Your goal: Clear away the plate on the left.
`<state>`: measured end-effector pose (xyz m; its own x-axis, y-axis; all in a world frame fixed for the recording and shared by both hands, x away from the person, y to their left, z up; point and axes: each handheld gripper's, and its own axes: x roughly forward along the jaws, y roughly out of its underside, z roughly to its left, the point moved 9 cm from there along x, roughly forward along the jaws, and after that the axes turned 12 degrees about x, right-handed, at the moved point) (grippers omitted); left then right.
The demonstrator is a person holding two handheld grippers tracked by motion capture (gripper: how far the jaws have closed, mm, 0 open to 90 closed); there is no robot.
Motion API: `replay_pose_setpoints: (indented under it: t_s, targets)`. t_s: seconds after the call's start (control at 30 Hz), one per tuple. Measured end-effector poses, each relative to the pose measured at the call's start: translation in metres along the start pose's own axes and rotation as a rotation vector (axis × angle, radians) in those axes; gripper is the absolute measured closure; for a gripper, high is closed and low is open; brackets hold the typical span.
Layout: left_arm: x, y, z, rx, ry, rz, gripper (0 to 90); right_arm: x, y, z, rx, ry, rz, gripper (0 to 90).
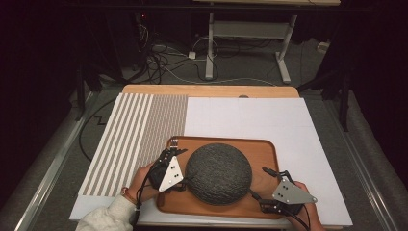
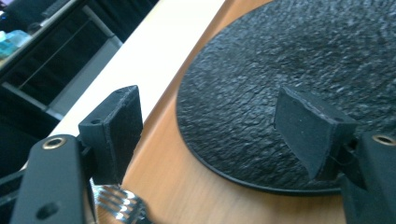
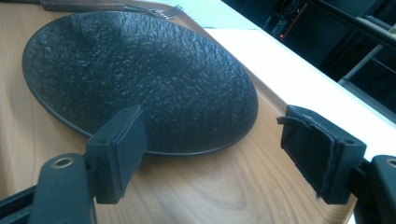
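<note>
A dark, rough-textured round plate (image 1: pixel 219 173) (image 2: pixel 303 70) (image 3: pixel 140 70) lies on a wooden tray (image 1: pixel 264 149) (image 2: pixel 187 186) (image 3: pixel 210 186). My left gripper (image 1: pixel 184 163) (image 2: pixel 210 116) is open at the plate's left rim, with one jaw over the plate and the other over the tray beside a fork (image 1: pixel 173 143) (image 2: pixel 119 205). At the plate's near right rim my right gripper (image 1: pixel 262 183) (image 3: pixel 215 130) is open, one jaw by the plate's edge and one over bare tray. The fork (image 3: pixel 163 10) shows beyond the plate in the right gripper view. Neither gripper holds anything.
The tray rests on a white sheet (image 1: pixel 250 115) with a grey-and-white striped mat (image 1: pixel 134 130) to its left, on a wooden tabletop (image 1: pixel 207 90). Cables (image 1: pixel 163 62) and a white desk frame (image 1: pixel 245 33) are on the floor beyond the table.
</note>
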<state>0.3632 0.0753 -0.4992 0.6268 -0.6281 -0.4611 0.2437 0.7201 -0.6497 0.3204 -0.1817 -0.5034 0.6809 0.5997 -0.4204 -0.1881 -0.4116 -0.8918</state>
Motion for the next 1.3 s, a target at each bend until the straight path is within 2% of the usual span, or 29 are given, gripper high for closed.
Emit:
replay_pose_setpoints:
  t_s: [0.13,0.73,0.87,1.3]
  targets:
    - [-0.003,0.002,0.005,-0.011,-0.014,0.005,21.0,0.0,-0.001,0.001,-0.002,0.008,-0.006,21.9]
    - [-0.023,0.012,0.019,-0.013,-0.066,0.019,20.2,-0.002,-0.005,0.003,-0.007,0.02,-0.02,20.7]
    - [-0.027,0.016,0.019,0.005,-0.079,0.039,20.1,-0.002,-0.006,0.004,-0.01,0.021,-0.022,20.6]
    - [-0.038,0.025,0.015,0.019,-0.082,0.057,19.7,-0.004,-0.006,0.001,-0.006,0.032,-0.026,20.7]
